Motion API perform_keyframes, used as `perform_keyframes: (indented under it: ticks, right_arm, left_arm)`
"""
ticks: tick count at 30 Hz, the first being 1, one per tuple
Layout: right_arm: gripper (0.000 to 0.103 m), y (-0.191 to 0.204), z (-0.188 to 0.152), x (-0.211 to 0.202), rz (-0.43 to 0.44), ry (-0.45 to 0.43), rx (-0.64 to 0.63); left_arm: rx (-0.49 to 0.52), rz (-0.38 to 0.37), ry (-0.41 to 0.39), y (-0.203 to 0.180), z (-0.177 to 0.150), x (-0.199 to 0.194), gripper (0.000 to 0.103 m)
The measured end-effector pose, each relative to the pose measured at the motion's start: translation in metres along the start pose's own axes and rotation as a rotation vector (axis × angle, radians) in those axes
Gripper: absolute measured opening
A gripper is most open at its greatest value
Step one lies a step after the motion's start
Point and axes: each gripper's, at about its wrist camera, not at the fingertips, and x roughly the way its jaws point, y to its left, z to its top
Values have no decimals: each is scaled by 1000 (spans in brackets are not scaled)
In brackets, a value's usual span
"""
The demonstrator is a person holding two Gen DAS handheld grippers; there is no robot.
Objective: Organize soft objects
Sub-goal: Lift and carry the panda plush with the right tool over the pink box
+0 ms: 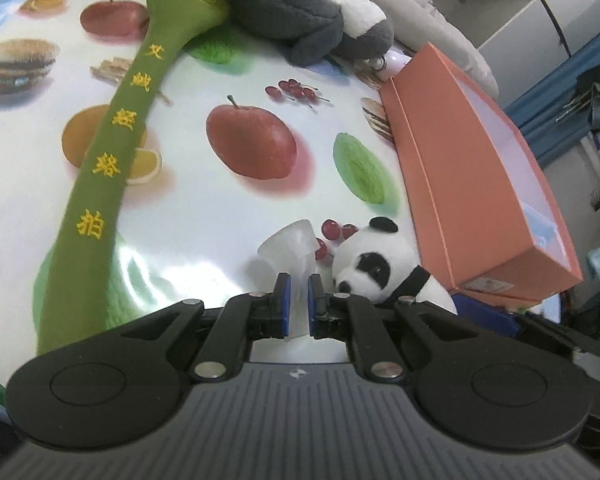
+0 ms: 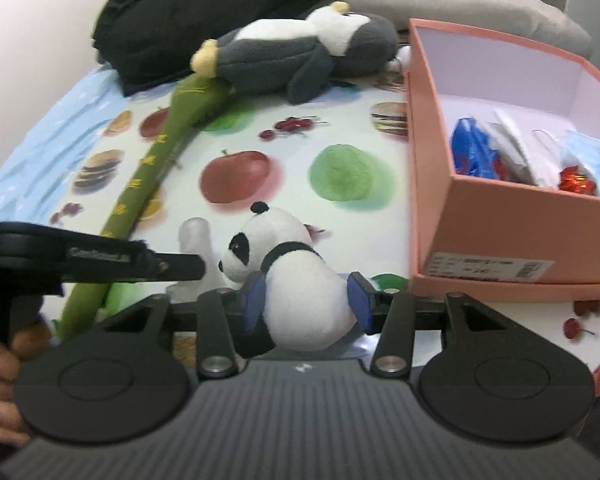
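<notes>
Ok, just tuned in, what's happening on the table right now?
A person is sorting soft things with a gripper in each hand. The left gripper is shut on a soft translucent piece. The toy panda sits between the right gripper's jaws, beside the open orange box, which already holds some bags. A green plush stick and grey plush toy lie on the fruit-print tablecloth.

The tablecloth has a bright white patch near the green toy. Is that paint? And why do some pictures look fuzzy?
Not paint: in the left wrist view it is lamp glare on the shiny tablecloth, beside the green toy. That view is sharp, but the orange box looks bent by the lens. The right wrist view is blurrier; the label on the box cannot be read.
</notes>
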Motion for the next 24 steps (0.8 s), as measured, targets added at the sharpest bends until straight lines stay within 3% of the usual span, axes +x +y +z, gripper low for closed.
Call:
perform_keyframes:
  ticks: [11,16,24]
  right_arm:
    - [52,6,3,6,64,-12,-56]
    - [52,11,2,17,49,33,-118]
    - [50,1,-9,25,44,50,-60]
  left_arm:
    - [33,28,-1,7,5,-9,10]
    - [31,32,3,8,2,-10,10]
    - [35,41,5,6,0,-11,10]
